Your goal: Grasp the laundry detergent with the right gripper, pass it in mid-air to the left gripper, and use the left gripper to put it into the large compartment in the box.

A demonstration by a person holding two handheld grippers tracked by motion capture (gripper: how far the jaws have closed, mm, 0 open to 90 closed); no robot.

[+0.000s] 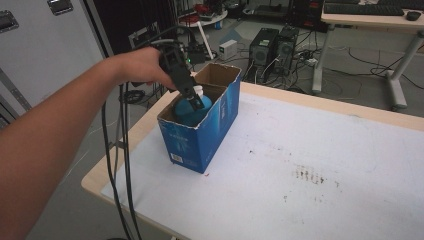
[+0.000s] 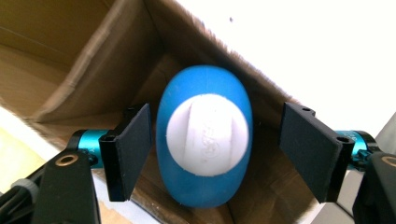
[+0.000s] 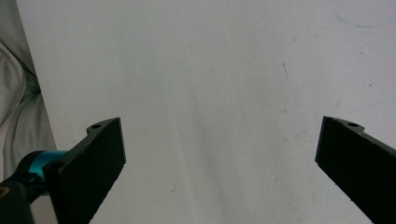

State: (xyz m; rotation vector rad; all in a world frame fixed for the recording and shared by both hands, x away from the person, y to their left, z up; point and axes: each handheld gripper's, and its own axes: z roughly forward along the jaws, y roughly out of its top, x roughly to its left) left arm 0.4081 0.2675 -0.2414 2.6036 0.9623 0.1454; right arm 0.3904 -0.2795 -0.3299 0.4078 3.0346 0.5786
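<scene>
Cardboard box (image 1: 200, 135), blue outside and brown inside, open-topped, stands on the white table cover (image 1: 310, 165) near its left edge; blue bottle (image 2: 204, 140) with white cap (image 2: 207, 135) sits upright inside the box, at the end nearer the person; left gripper (image 1: 192, 96) hangs over the box mouth, jaws spread wide on either side of the bottle, left jaw just beside it, right jaw clear of it; right gripper (image 3: 219, 158) gapes wide over bare white cover, holding nothing.
</scene>
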